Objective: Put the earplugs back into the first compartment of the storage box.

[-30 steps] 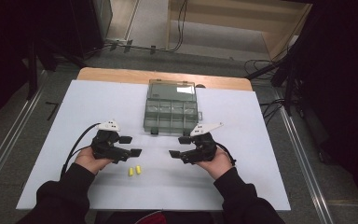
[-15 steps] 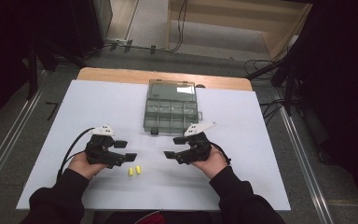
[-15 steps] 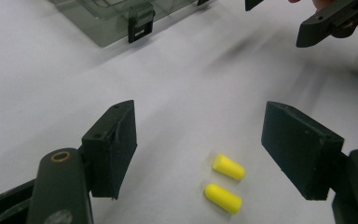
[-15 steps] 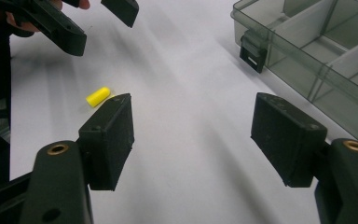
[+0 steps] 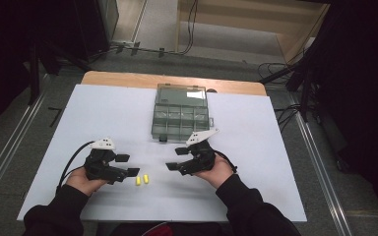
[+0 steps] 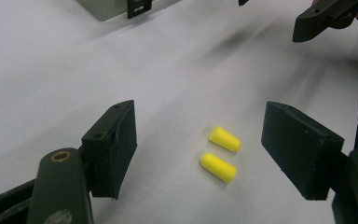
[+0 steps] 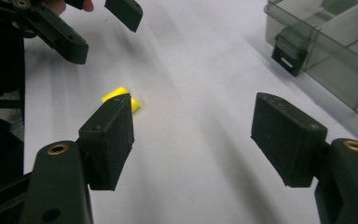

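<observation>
in the high view two yellow earplugs (image 5: 142,180) lie side by side on the white table sheet (image 5: 275,162), between the two hands and near the person's edge. the left gripper (image 5: 128,165) sits just left of them with its jaws apart and nothing between them. the right gripper (image 5: 177,159) is a little to their right, jaws also spread and empty. the clear compartment box (image 5: 181,114) stands open farther back, well apart from the earplugs.

in the left gripper view both earplugs (image 6: 221,153) lie on the sheet ahead of the wide-open jaws, closer to the right-hand jaw than the other. they are near each other but not quite touching. the risk here, as i judge it, is that closing on both at once pinches one and squirts the other sideways, since they are small, rounded and likely soft foam. a low approach could also nudge them into a roll before the pads meet.

in the right gripper view the earplugs (image 7: 113,94) are partly hidden behind the near jaw, and the box latch (image 7: 289,50) shows at upper right. with both grippers aimed at the same spot, their tips could knock together.
</observation>
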### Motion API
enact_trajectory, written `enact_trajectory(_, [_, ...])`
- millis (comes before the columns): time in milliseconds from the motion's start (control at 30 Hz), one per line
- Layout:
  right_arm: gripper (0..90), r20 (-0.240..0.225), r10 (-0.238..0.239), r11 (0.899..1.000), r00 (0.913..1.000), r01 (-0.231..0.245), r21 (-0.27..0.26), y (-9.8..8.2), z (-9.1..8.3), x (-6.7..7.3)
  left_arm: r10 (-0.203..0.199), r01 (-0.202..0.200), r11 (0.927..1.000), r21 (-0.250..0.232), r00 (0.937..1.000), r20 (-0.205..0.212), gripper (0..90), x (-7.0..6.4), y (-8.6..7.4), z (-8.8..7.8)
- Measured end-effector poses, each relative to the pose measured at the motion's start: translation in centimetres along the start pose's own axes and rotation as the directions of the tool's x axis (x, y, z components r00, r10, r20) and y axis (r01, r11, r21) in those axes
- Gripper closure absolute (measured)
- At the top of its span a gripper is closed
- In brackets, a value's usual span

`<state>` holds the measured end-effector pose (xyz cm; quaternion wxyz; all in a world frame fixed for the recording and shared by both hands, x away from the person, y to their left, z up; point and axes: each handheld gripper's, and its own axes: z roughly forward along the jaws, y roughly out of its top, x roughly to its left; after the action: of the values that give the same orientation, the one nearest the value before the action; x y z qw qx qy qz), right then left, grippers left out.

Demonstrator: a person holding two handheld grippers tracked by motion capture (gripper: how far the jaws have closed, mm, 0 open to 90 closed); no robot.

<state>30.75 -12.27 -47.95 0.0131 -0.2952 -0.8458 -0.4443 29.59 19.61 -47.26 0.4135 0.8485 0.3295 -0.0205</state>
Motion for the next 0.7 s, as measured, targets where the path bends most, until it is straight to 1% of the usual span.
enact_trajectory(33, [28.0, -0.002, -0.002, 1.0, 1.0, 0.002, 0.002, 0.0, 0.1, 0.1, 0.003, -0.003, 1.0, 0.007, 1.0, -0.003, 26.8, 0.0, -0.1, -0.1])
enact_trajectory(67, [27.9, 0.001, -0.003, 1.0, 1.0, 0.003, 0.005, 0.0, 0.2, 0.3, 0.004, -0.004, 1.0, -0.002, 1.0, 0.0, 26.8, 0.0, -0.3, -0.2])
enact_trajectory(133, [27.8, -0.001, -0.004, 1.0, 1.0, 0.004, 0.011, 0.1, 0.4, 0.5, 0.003, -0.003, 1.0, -0.002, 1.0, -0.002, 26.8, 0.0, -0.4, -0.3])
enact_trajectory(200, [27.7, -0.002, -0.003, 1.0, 1.0, 0.003, 0.013, 0.1, 0.6, 0.6, -0.008, 0.008, 0.9998, -0.016, 1.0, 0.001, 26.7, 0.0, -0.6, -0.4])
enact_trajectory(233, [27.7, -0.002, -0.001, 1.0, 1.0, 0.001, 0.012, 0.1, 0.6, 0.6, -0.011, 0.011, 0.9998, -0.014, 0.9999, 0.005, 26.7, 0.0, -0.7, -0.5])
enact_trajectory(300, [27.8, -0.001, 0.003, 1.0, 1.0, -0.003, 0.017, 0.1, 0.8, 0.7, -0.008, 0.008, 0.9998, -0.016, 1.0, -0.003, 26.7, 0.1, -0.8, -0.7])
enact_trajectory(367, [27.8, 0.0, 0.01, 1.0, 1.0, -0.01, 0.023, 0.0, 1.0, 0.7, -0.02, 0.02, 0.9996, -0.021, 0.9998, -0.002, 26.7, 0.1, -0.9, -0.8])
enact_trajectory(467, [27.9, 0.007, 0.01, 0.999, 0.9999, -0.01, 0.033, 0.1, 1.3, 0.8, -0.018, 0.018, 0.9995, -0.027, 0.9998, -0.005, 26.7, 0.2, -1.0, -1.0])
enact_trajectory(500, [28.0, 0.012, 0.016, 0.999, 0.9998, -0.016, 0.031, 0.1, 1.4, 0.9, -0.019, 0.019, 0.9995, -0.027, 0.9997, -0.012, 26.7, 0.3, -1.0, -1.2])
enact_trajectory(533, [28.1, 0.011, 0.012, 0.999, 0.9999, -0.012, 0.033, 0.1, 1.5, 0.9, -0.022, 0.022, 0.9993, -0.029, 0.9997, -0.005, 26.7, 0.4, -1.1, -1.2])
enact_trajectory(567, [28.1, 0.013, 0.011, 0.999, 0.9999, -0.012, 0.033, 0.1, 1.6, 1.0, -0.028, 0.028, 0.9992, -0.028, 0.9995, -0.012, 26.7, 0.4, -1.1, -1.3])
enact_trajectory(600, [28.1, 0.014, 0.01, 0.999, 0.9998, -0.011, 0.034, 0.1, 1.7, 1.0, -0.027, 0.027, 0.999, -0.036, 0.9996, -0.009, 26.7, 0.5, -1.2, -1.4])
enact_trajectory(667, [28.3, 0.017, 0.011, 0.999, 0.9998, -0.012, 0.038, 0.2, 1.9, 1.2, -0.027, 0.027, 0.9992, -0.03, 0.9995, -0.016, 26.7, 0.5, -1.3, -1.4])
enact_trajectory(700, [28.3, 0.016, 0.009, 0.999, 0.9998, -0.01, 0.041, 0.2, 2.0, 1.3, -0.023, 0.022, 0.9996, -0.02, 0.9995, -0.023, 26.7, 0.5, -1.3, -1.5])
